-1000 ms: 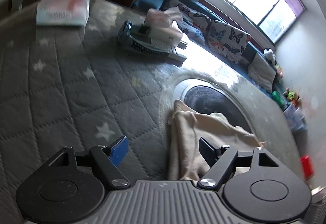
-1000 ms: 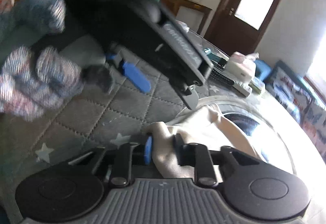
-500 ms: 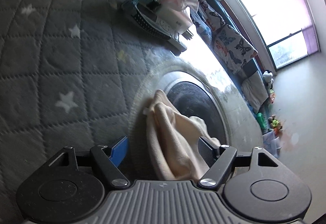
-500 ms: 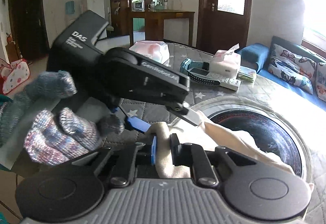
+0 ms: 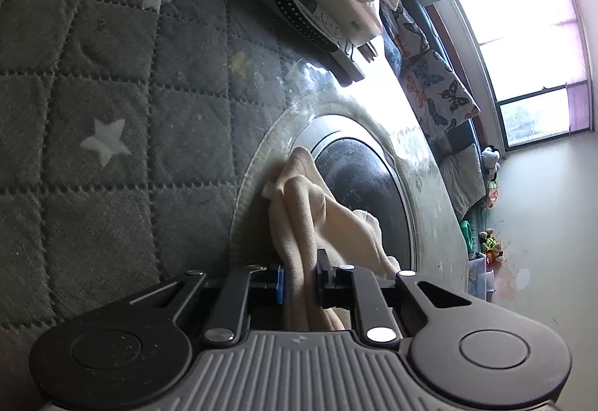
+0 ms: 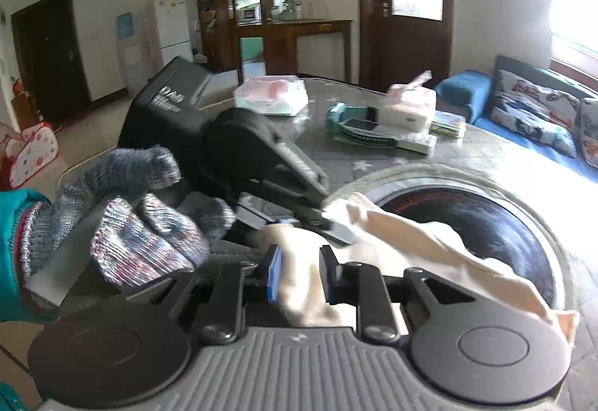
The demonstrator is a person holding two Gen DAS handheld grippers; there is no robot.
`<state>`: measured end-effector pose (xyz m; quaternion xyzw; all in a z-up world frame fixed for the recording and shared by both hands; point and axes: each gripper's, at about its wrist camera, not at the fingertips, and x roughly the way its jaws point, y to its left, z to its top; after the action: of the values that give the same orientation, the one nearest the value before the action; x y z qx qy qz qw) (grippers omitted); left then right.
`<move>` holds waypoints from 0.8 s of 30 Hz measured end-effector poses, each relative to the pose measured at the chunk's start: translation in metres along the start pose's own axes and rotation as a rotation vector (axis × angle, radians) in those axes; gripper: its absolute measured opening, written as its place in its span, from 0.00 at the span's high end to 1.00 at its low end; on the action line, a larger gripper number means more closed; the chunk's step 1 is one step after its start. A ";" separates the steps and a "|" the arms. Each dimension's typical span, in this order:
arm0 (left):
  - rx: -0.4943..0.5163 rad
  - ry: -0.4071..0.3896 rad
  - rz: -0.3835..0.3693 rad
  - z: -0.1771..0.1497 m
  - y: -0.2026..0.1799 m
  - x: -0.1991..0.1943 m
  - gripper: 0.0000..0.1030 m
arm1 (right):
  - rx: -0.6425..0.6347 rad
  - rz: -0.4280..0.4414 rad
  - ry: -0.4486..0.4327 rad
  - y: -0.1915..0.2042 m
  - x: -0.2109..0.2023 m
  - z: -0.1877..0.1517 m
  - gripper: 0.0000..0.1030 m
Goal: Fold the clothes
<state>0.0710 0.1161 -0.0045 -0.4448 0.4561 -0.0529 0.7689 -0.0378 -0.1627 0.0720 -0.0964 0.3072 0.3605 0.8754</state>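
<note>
A cream cloth [image 5: 317, 212] lies bunched over the edge of a dark round turntable [image 5: 370, 186] on the quilted grey table. My left gripper [image 5: 301, 282] is shut on a fold of the cloth. In the right wrist view the cloth [image 6: 411, 239] stretches to the right across the turntable [image 6: 486, 212]. My right gripper [image 6: 299, 278] is shut on its near bunched end. The left gripper's body and a gloved hand [image 6: 149, 231] sit just to the left, its fingertips [image 6: 329, 224] on the same cloth.
A grey quilted star-pattern cover [image 5: 112, 112] spreads over the table. A teal case with remotes and a tissue box [image 6: 377, 123] and a pink wipes pack [image 6: 271, 97] lie at the far side. A sofa with butterfly cushions [image 6: 534, 112] stands beyond.
My left gripper has moved in over the cloth and closed on it; a second ago it was open. The right gripper kept its hold, and the view rose and levelled.
</note>
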 end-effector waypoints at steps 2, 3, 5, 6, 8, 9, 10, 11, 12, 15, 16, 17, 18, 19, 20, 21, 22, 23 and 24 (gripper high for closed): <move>0.016 -0.004 0.006 0.000 -0.002 0.000 0.85 | 0.016 -0.035 0.001 -0.009 -0.009 -0.004 0.79; 0.025 -0.006 0.010 -0.001 -0.002 -0.001 0.85 | 0.027 -0.060 0.003 -0.015 -0.014 -0.007 0.79; 0.036 -0.009 0.018 -0.002 -0.004 -0.001 0.85 | 0.050 -0.114 0.011 -0.029 -0.023 -0.012 0.79; 0.043 -0.010 0.021 -0.002 -0.004 -0.001 0.85 | 0.060 -0.133 0.014 -0.035 -0.025 -0.014 0.79; 0.054 -0.012 0.025 -0.003 -0.005 -0.001 0.84 | 0.112 -0.210 0.029 -0.059 -0.032 -0.022 0.79; 0.059 -0.014 0.027 -0.003 -0.006 -0.002 0.84 | 0.138 -0.240 0.033 -0.070 -0.034 -0.026 0.78; 0.065 -0.016 0.029 -0.003 -0.006 -0.002 0.84 | 0.164 -0.270 0.036 -0.080 -0.036 -0.029 0.77; 0.071 -0.018 0.031 -0.004 -0.007 -0.002 0.84 | 0.190 -0.300 0.040 -0.091 -0.038 -0.033 0.76; 0.077 -0.020 0.034 -0.004 -0.007 -0.002 0.84 | 0.216 -0.330 0.044 -0.102 -0.040 -0.037 0.74; 0.094 -0.024 0.042 -0.005 -0.009 -0.001 0.84 | 0.281 -0.388 0.057 -0.128 -0.041 -0.047 0.70; 0.097 -0.025 0.043 -0.006 -0.009 -0.001 0.84 | 0.299 -0.397 0.064 -0.135 -0.039 -0.051 0.65; 0.100 -0.026 0.044 -0.006 -0.010 -0.001 0.84 | 0.317 -0.405 0.070 -0.141 -0.038 -0.054 0.61; 0.103 -0.026 0.045 -0.006 -0.010 -0.001 0.84 | 0.331 -0.408 0.075 -0.146 -0.036 -0.057 0.61; 0.106 -0.027 0.046 -0.006 -0.010 0.000 0.84 | 0.344 -0.410 0.080 -0.150 -0.034 -0.059 0.61; 0.111 -0.027 0.048 -0.006 -0.011 0.000 0.84 | 0.357 -0.412 0.085 -0.154 -0.032 -0.062 0.61; 0.115 -0.028 0.050 -0.006 -0.012 0.001 0.84 | 0.375 -0.409 0.089 -0.158 -0.030 -0.065 0.61; 0.120 -0.028 0.053 -0.006 -0.012 0.001 0.84 | 0.393 -0.401 0.088 -0.160 -0.028 -0.067 0.61; 0.124 -0.029 0.056 -0.007 -0.013 0.001 0.84 | 0.411 -0.393 0.085 -0.163 -0.027 -0.069 0.61; 0.130 -0.030 0.059 -0.007 -0.014 0.002 0.84 | 0.414 -0.390 0.080 -0.163 -0.027 -0.070 0.62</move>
<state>0.0715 0.1026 0.0036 -0.3812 0.4531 -0.0529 0.8041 0.0272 -0.3230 0.0238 0.0129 0.3841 0.1110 0.9165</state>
